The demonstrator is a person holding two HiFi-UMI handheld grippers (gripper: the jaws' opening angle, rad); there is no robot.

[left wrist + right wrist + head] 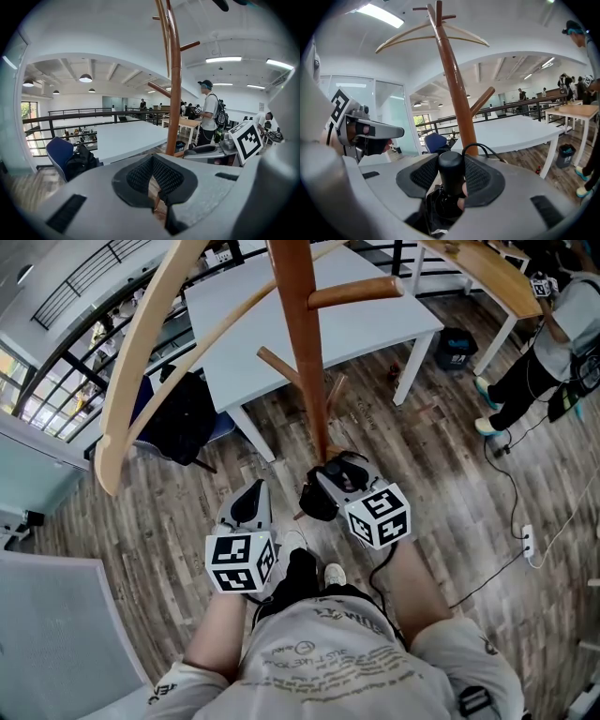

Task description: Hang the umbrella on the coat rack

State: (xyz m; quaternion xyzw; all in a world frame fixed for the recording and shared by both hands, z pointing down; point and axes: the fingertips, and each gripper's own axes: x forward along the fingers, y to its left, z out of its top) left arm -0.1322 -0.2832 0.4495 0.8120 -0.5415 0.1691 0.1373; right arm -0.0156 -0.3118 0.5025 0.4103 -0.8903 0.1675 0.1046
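Note:
The coat rack's brown wooden pole (305, 343) rises right in front of me, with a short peg (356, 292) to its right and pale curved arms (141, 352) up top. My right gripper (336, 474) is shut on a folded black umbrella (317, 502) close to the pole's foot. In the right gripper view the pads clamp the umbrella's round black handle (451, 173), its strap loop (485, 147) arching toward the pole (452, 84). My left gripper (257, 487) hovers beside it on the left, shut and holding nothing (152, 159), the pole (175, 93) ahead of it.
A white table (281, 315) stands just behind the rack. A blue chair with a black bag (183, 418) sits to the left of it. A person (553, 343) stands at the right by a wooden table (487, 273). Cables and a power strip (528, 542) lie on the floor.

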